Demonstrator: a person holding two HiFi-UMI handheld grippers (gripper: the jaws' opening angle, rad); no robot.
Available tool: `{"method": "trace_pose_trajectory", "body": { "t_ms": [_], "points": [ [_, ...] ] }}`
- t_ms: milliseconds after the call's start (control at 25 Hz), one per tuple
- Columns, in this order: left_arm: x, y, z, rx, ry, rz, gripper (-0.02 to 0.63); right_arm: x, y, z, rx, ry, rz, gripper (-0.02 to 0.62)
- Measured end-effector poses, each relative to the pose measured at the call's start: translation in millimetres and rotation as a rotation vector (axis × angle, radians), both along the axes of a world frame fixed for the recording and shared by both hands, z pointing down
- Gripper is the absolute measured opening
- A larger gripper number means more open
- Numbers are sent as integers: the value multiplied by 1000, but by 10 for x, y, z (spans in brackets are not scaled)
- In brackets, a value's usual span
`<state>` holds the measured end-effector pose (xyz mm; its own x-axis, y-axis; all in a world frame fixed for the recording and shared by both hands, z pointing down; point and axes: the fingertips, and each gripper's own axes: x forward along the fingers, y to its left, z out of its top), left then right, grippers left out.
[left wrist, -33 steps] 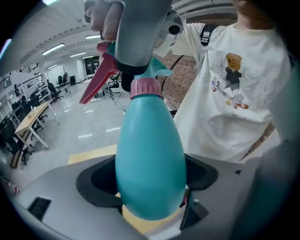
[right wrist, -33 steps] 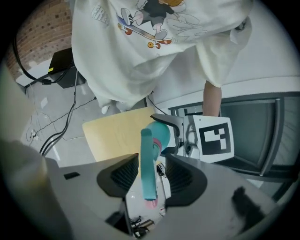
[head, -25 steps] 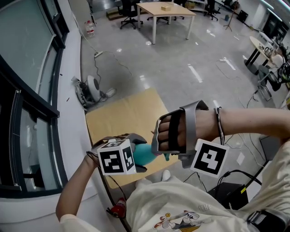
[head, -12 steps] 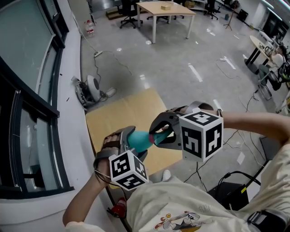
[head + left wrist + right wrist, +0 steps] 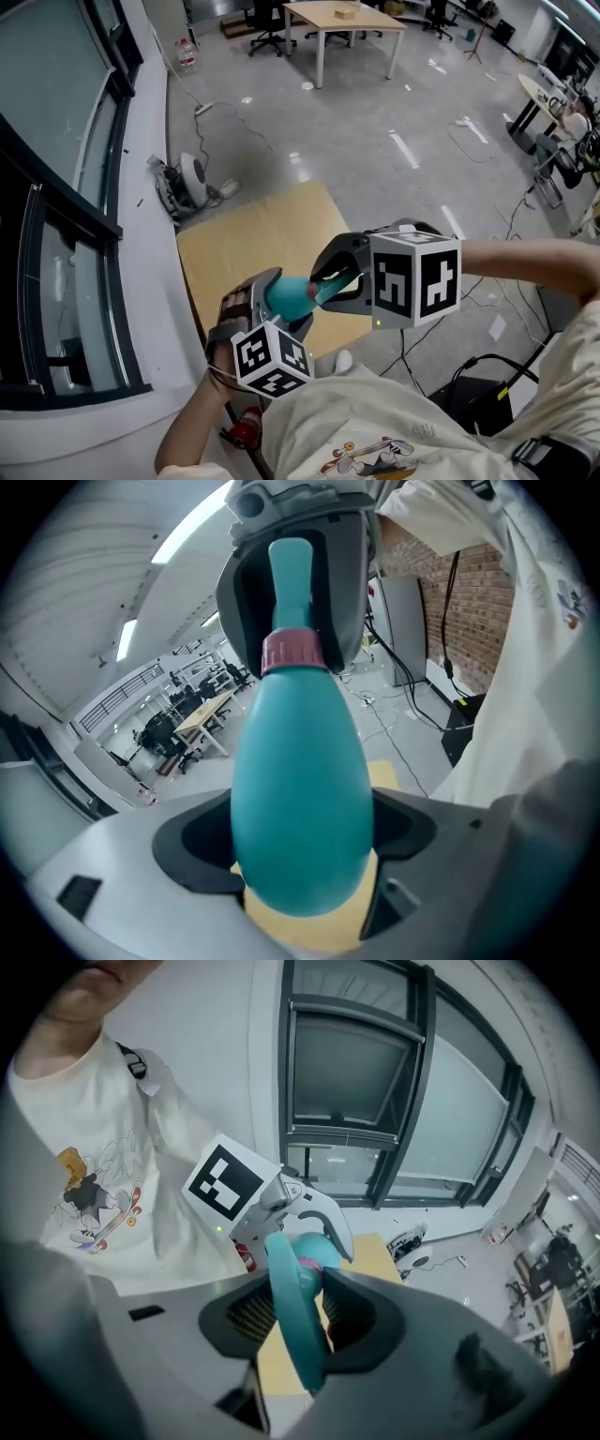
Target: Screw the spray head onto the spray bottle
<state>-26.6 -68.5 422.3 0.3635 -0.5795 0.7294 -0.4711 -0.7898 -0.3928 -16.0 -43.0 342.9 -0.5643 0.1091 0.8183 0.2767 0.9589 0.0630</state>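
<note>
A teal spray bottle is held in the air above the wooden table, and my left gripper is shut on its fat body. A pink collar sits at the bottle's neck. The teal spray head stands on that neck, in line with the bottle. My right gripper is shut on the spray head, its jaws on either side of the flat teal piece. In the right gripper view the bottle shows just behind the head. The thread under the collar is hidden.
Both grippers hang over the table's near edge, close to my chest. A window wall runs along the left. On the floor beyond lie a round grey device and cables. A red canister stands below the table. A far desk is well away.
My right wrist has rolled, so its marker cube now faces up. The left gripper has swung down and to the right with the bottle. Both grips have held.
</note>
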Motion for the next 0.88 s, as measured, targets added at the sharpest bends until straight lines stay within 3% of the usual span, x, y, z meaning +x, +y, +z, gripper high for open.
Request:
{"method": "trace_pose_trajectory", "body": {
  "t_ms": [160, 400, 520, 560, 720, 880],
  "points": [
    [-42, -63, 80, 25, 9, -24, 413, 13, -81, 120, 34, 57, 12, 132],
    [-386, 33, 446, -3, 30, -176, 413, 136, -310, 699, -40, 188, 86, 130],
    [-603, 214, 595, -44, 89, -271, 411, 196, -594, 1186, -1, 302, 143, 130],
    [-648, 272, 613, -46, 117, -300, 382, 217, -673, 1407, 11, 357, 150, 130],
    [-768, 401, 716, -42, 187, -391, 29, 87, -887, 2399, 19, 534, 161, 130],
    [-829, 465, 716, -75, 281, -460, 8, -164, -966, 3197, 19, 658, 166, 130]
  ]
}}
